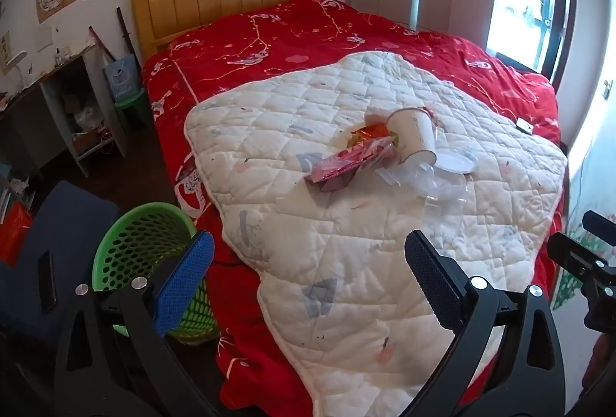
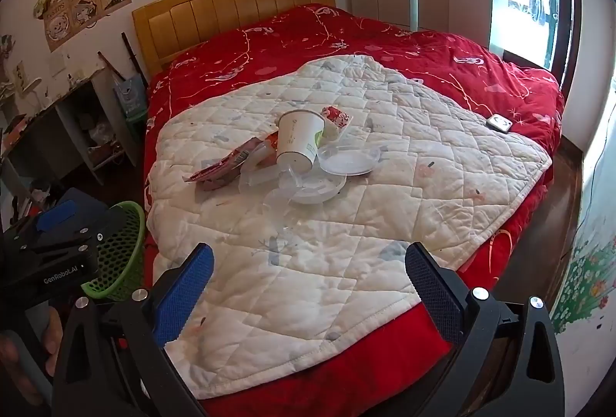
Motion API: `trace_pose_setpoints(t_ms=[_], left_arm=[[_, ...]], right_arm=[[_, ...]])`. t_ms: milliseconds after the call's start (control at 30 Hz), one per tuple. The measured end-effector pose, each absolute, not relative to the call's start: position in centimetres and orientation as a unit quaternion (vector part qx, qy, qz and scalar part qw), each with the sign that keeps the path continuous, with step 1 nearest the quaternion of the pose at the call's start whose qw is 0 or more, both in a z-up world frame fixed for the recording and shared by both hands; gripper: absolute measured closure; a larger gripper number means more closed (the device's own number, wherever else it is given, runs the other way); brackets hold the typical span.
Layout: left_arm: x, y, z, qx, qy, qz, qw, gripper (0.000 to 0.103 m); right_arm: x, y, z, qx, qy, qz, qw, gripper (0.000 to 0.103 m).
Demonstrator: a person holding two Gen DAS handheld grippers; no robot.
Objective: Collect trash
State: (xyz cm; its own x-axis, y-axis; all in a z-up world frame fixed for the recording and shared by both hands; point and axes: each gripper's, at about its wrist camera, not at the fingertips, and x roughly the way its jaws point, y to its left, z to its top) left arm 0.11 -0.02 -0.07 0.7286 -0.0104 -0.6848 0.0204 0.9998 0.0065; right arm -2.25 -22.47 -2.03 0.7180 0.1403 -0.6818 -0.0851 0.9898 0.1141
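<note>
Both grippers hang above the near end of a bed (image 1: 500, 78) and point down at it. The left gripper (image 1: 308, 282) has its jaws spread wide with nothing between them; only the white quilt (image 1: 346, 263) shows in the gap. The right gripper (image 2: 310, 297) is likewise spread wide and empty, over the quilt's near edge. The trash lies in one heap at the centre of the frame in both views, on the quilt and well apart from both grippers. In the heap: a white paper cup (image 2: 298, 139) lying tilted, base toward the cameras; a red wrapper (image 2: 219, 168) just left of the cup; clear plastic lids (image 2: 346, 163) at the cup's right and below it; a small red-patterned cup (image 2: 337, 118) behind it. A green perforated basket (image 1: 146, 247) stands on the floor at the lower left of the left view, beside the bed, partly hidden by the left gripper's blue pad. A small white device (image 2: 499, 123) rests on the red bedspread (image 2: 423, 62) at right. A wooden headboard (image 2: 231, 5) stands at upper centre.
</note>
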Motion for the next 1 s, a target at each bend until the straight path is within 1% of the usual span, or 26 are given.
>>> trace_pose_setpoints(t_ms=[433,1000], left_arm=[[-0.3,0.2,0.7,0.001,0.347,0.005,0.938,0.005],[0.0,0.2,1.0,-0.006,0.345,0.014,0.938,0.005]], right_arm=[[-2.0,-22.2,-1.6,0.036,0.366,0.063,0.928,0.007],[-2.3,-22.4,-1.8,0.039,0.363,0.067,0.929,0.007]])
